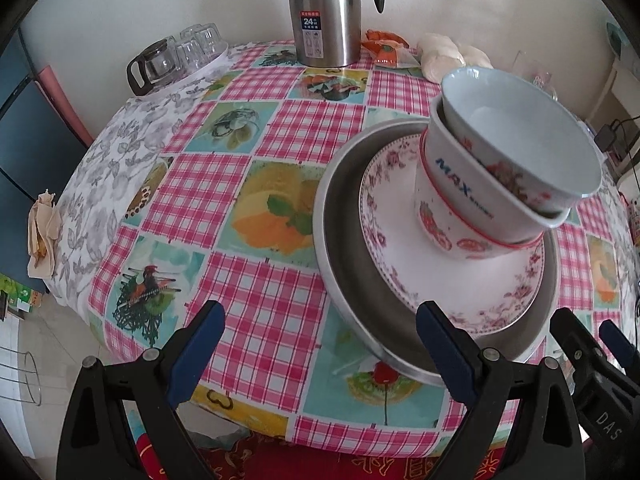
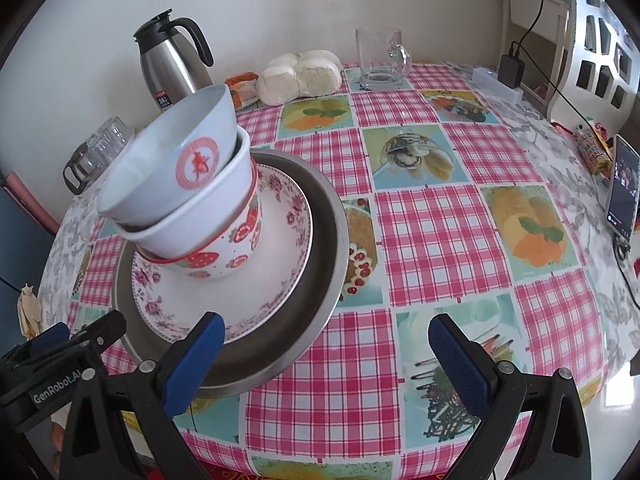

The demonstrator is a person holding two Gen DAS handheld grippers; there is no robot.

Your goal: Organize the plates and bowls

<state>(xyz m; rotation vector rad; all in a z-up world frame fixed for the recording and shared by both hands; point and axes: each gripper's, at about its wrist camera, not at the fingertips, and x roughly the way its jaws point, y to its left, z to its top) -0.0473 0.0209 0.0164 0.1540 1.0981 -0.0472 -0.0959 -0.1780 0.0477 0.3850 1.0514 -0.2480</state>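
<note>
We lose the top of the steel thermos [image 1: 326, 12] to the upper edge of the left wrist view. Inner bowls [image 1: 496, 184] in the stack are mostly nested out of sight; we only get rims and outer walls. The floral plate [image 1: 472, 288] centre sits under the bottom bowl. The near rim of the metal tray [image 1: 340, 240] is behind a blue finger pad. Small print under "MAX" is too small to read. The phone [image 2: 622, 192] screen at far right is too distorted for us to read. We can't tell the contents of the orange packet [image 2: 242, 90], half hidden behind the top bowl. Upturned glasses [image 2: 106, 140] are blurred behind the stack.
</note>
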